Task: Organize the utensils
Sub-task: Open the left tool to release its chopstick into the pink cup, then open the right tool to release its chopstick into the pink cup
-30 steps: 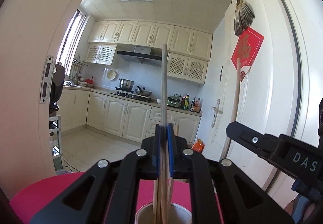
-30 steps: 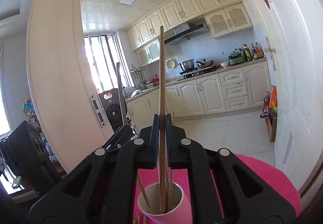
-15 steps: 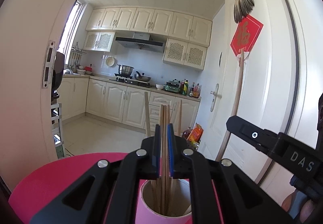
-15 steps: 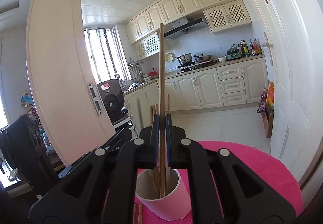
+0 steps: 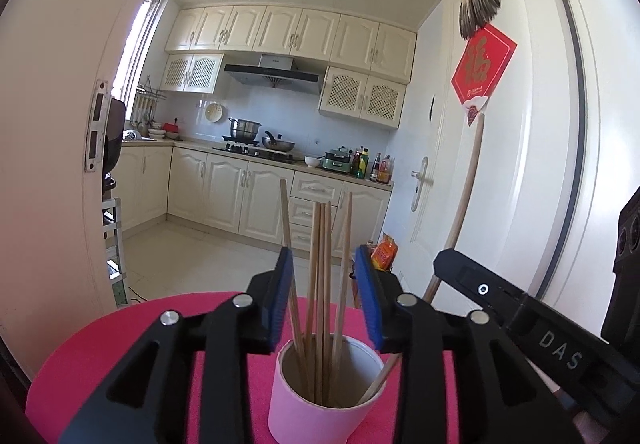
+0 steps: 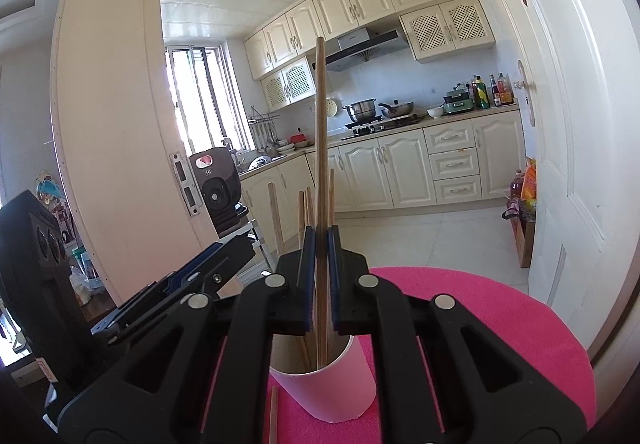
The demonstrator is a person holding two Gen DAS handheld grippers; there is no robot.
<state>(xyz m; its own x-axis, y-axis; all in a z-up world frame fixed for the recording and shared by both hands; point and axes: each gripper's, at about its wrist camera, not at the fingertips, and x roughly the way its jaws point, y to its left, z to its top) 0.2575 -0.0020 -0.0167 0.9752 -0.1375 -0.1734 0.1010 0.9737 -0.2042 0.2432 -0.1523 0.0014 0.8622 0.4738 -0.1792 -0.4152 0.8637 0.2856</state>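
Now the left gripper (image 5: 326, 296) has just opened its jaws, and the chopstick it held a second ago stands loose among the chopsticks (image 5: 320, 284) in the pink cup (image 5: 320, 400) on the pink-topped bench (image 5: 120, 340), touching neither pad. That stick looks delivered. The right gripper (image 6: 320, 280) has its jaws closed on 1 chopstick (image 6: 320, 148), upright with its lower end inside the cup. Another stick (image 6: 274, 418) lies on the bench beside the cup, not yet sorted.
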